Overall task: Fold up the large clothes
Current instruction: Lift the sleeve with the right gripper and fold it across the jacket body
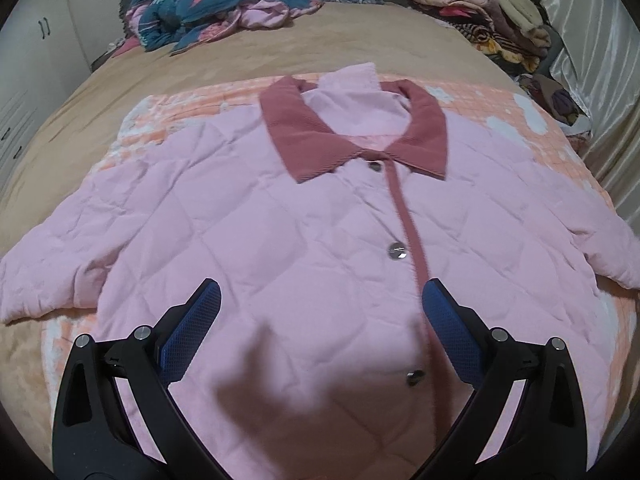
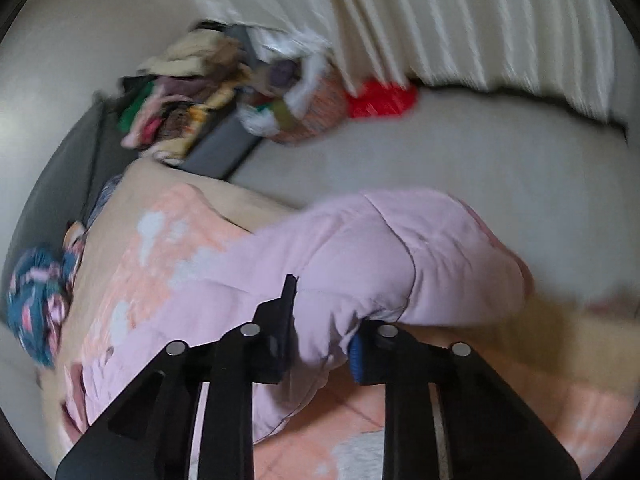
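A pink quilted jacket [image 1: 280,232] with a dusty-rose collar [image 1: 424,140] lies front up and buttoned on a peach blanket [image 1: 192,108] on the bed. Its sleeves spread to left and right. My left gripper [image 1: 320,300] is open and empty, hovering over the jacket's lower front. My right gripper [image 2: 324,320] is shut on the jacket's right sleeve [image 2: 400,256] and holds it lifted off the bed; the view is blurred by motion.
A blue floral quilt [image 1: 200,4] is bunched at the head of the bed. A pile of clothes [image 1: 488,20] sits at the far right. White curtains [image 2: 460,20], a red bag [image 2: 380,100] and pale floor lie beyond the bed's right edge.
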{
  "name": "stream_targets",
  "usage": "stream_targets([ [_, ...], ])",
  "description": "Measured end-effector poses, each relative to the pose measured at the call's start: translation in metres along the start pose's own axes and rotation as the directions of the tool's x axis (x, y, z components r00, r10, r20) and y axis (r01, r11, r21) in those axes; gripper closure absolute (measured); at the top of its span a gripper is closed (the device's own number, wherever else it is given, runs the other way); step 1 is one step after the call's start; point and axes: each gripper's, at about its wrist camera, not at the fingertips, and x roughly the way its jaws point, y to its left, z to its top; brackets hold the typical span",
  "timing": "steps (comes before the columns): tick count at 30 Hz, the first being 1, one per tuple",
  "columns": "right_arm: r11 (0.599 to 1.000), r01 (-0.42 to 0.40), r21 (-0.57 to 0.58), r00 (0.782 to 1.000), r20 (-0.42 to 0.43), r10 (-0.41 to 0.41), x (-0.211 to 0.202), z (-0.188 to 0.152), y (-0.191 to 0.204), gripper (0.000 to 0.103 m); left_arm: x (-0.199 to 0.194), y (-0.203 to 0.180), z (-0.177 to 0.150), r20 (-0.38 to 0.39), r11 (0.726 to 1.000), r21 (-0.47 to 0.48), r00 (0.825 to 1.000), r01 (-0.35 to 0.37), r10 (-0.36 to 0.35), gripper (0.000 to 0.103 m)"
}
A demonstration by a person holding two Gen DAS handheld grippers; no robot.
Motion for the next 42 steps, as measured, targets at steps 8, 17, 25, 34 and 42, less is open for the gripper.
stream_targets([
  [8,0.948,-0.13,-0.289,0.979,0.116,0.17,-0.064,0.018,0.115,0.086,-0.01,0.034,0.01,0.016,0.998,-0.065,1.0,0.008,-0.006,0.009],
  [17,0.865,-0.223,-0.45,0.942,0.13,0.31,-0.104,0.002,0.207,0.087,-0.029,0.078,0.008,0.068,0.985,-0.169,0.998,0.019,-0.008,0.009],
  [25,0.807,-0.269,-0.525,0.918,0.112,0.379,-0.121,-0.028,0.267,0.087,-0.032,0.102,0.002,0.093,0.98,-0.198,0.996,0.027,-0.009,0.009],
  [34,0.733,-0.289,-0.616,0.901,0.085,0.426,-0.131,-0.072,0.327,0.087,-0.03,0.122,0.0,0.085,0.971,-0.228,0.995,0.07,-0.052,0.009],
  [42,0.635,-0.33,-0.699,0.88,0.015,0.474,-0.138,-0.129,0.379,0.087,-0.029,0.145,-0.006,0.071,0.963,-0.256,0.995,0.083,-0.066,0.009],
])
